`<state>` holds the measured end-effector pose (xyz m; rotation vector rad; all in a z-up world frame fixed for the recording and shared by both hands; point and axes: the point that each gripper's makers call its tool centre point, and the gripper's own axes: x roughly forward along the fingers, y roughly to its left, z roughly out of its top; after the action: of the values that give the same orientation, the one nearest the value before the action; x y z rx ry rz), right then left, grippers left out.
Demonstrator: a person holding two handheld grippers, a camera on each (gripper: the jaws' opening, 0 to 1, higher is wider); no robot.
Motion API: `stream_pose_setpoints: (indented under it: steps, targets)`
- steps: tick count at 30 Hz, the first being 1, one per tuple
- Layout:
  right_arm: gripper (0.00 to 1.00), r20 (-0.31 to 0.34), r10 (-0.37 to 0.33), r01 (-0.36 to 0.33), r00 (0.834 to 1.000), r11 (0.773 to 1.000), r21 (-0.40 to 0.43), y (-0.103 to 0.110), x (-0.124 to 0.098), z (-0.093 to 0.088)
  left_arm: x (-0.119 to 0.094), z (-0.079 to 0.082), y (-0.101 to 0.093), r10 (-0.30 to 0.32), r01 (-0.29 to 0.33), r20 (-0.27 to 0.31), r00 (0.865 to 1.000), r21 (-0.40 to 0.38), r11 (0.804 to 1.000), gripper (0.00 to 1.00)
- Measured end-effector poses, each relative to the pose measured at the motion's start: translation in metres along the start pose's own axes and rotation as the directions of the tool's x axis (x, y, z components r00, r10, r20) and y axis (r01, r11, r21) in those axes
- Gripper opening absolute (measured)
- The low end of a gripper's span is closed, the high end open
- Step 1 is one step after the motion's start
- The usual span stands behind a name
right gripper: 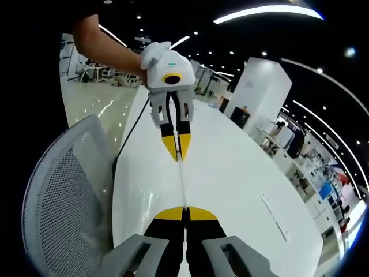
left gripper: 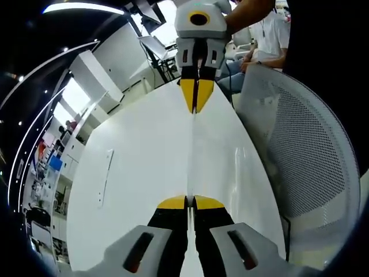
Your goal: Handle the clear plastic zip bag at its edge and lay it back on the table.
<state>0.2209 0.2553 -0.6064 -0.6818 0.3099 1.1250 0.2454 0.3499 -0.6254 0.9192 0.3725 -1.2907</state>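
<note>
The clear plastic zip bag (left gripper: 192,156) is stretched taut between both grippers above the white table (left gripper: 132,173) and shows edge-on as a thin pale line. My left gripper (left gripper: 190,199) is shut on its near end, yellow tips pressed together. At the far end my right gripper (left gripper: 195,109), held by a person's hand, is shut on the bag too. In the right gripper view the bag edge (right gripper: 182,182) runs from my right gripper (right gripper: 185,209) up to the left gripper (right gripper: 178,157), over the table (right gripper: 242,173). The bag's clear sheet itself is hard to make out.
A grey mesh office chair (left gripper: 300,144) stands close against the table's long side, also seen as the chair (right gripper: 57,190). A thin cable slot (left gripper: 105,179) lies in the tabletop. People sit (left gripper: 271,34) beyond the table's far end. Office desks and shelves stand further off.
</note>
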Motion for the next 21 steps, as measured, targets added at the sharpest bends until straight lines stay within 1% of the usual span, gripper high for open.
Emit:
stream_pose_setpoints:
  steps: [21]
  targets:
    - [0.00,-0.001,-0.007,0.007,1.000,1.000,0.009,0.0005,-0.0035,-0.0032,-0.0031,-0.0037,-0.0001,0.001,-0.001,-0.008,1.000,-0.001,1.000,0.00]
